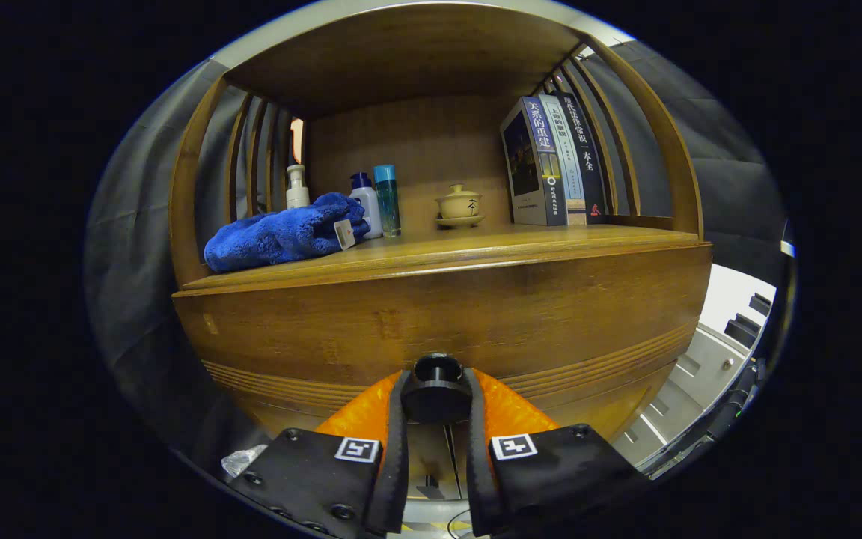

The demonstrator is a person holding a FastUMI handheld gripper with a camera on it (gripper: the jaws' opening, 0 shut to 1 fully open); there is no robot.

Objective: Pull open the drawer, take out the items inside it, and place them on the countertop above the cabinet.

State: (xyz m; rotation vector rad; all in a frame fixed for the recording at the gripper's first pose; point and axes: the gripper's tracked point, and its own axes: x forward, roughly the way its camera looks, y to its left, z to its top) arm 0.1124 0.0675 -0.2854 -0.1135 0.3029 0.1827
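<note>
Gripper (437, 382) clamped on round dark drawer knob (437, 389), both fingers pressing its sides. Knob on wood drawer front (438, 314), drawer looks closed, contents hidden. Surface (476, 243) above: blue towel (281, 236) w/ small tag, 3 bottles (375, 198), lidded teacup (459, 203), books (551, 161) w/ Chinese spine titles, too small to read fully.

Brown wood-grain drawer front (438, 314) carries a black knob (437, 389). On the brown countertop (476, 243): a blue fluffy towel (281, 236), white bottles (297, 187), a teal-capped bottle (387, 198), a beige lidded teacup (459, 203), and navy and white books (551, 161).
</note>
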